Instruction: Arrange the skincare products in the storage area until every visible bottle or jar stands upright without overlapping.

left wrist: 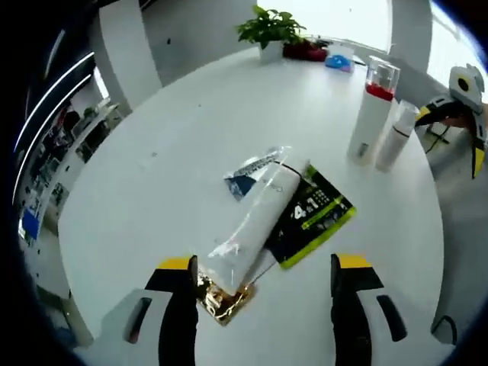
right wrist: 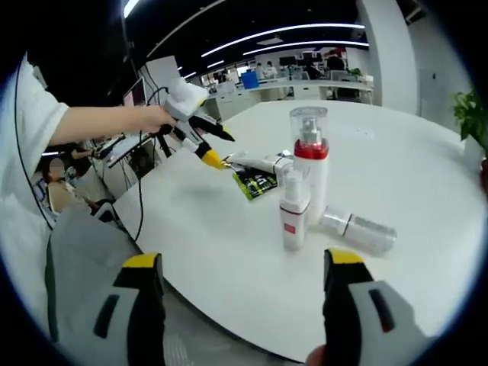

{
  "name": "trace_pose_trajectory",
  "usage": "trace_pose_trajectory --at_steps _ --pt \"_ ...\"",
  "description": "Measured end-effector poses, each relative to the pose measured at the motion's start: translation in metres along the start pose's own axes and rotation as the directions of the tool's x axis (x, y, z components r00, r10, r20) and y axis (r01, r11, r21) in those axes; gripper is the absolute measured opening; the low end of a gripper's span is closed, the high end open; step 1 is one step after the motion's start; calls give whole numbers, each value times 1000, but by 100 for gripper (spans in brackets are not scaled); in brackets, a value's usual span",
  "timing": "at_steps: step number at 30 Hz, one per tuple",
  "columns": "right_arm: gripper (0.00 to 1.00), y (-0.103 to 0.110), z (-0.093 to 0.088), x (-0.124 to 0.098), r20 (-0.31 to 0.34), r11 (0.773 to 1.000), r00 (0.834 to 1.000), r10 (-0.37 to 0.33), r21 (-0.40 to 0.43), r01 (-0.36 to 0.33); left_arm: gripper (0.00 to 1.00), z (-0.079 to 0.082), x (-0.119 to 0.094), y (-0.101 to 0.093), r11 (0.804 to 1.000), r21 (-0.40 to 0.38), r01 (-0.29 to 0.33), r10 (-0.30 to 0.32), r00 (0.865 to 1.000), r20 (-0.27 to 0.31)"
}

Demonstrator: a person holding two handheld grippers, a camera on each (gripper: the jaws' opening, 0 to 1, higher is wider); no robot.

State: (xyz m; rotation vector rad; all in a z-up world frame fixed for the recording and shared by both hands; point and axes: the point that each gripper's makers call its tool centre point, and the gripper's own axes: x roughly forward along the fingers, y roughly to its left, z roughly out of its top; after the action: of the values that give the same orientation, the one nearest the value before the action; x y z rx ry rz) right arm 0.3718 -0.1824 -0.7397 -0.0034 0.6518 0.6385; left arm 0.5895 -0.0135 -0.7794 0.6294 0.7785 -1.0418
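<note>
A white tube [left wrist: 255, 221] with a gold crimped end lies flat on the round white table [left wrist: 175, 152], across a black-and-green sachet [left wrist: 316, 217]. My left gripper [left wrist: 263, 265] is open, its jaws straddling the tube's gold end, which lies close to the left jaw. A tall white bottle with a red band [left wrist: 371, 114] and a shorter white bottle [left wrist: 396, 137] stand upright side by side. In the right gripper view these two are the tall bottle [right wrist: 309, 168] and the short bottle [right wrist: 293, 210], and a clear bottle [right wrist: 358, 229] lies on its side beside them. My right gripper [right wrist: 242, 261] is open near the table edge.
A blue-and-white sachet [left wrist: 248, 179] lies under the tube's far end. A potted plant [left wrist: 268, 30] and small red and blue items stand at the table's far edge. A person's hand holds the left gripper [right wrist: 219, 147] over the tube [right wrist: 259, 162]. Office desks fill the background.
</note>
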Motion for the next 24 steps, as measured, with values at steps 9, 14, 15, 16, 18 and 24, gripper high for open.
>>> trace_pose_trajectory --at_steps 9,14,15,16,18,24 --pt "87 -3 2 -2 14 1000 1000 -14 19 14 61 2 19 19 993 98 61 -52 994 -91" --pt "87 -5 2 -2 19 999 1000 -21 29 20 58 -2 30 19 976 179 122 -94 983 -160" --pt "87 -5 2 -2 20 999 1000 -22 31 21 57 -3 32 19 971 194 139 -106 979 -172" --pt "87 -5 3 -2 21 999 1000 -21 34 20 57 -3 35 18 968 203 151 -115 977 -180" --pt "87 -6 3 -2 23 999 999 -23 37 22 55 -3 40 17 962 208 176 -136 972 -190" --pt "87 -8 4 -3 31 998 999 -31 51 29 49 -8 51 10 936 259 240 -175 952 -251"
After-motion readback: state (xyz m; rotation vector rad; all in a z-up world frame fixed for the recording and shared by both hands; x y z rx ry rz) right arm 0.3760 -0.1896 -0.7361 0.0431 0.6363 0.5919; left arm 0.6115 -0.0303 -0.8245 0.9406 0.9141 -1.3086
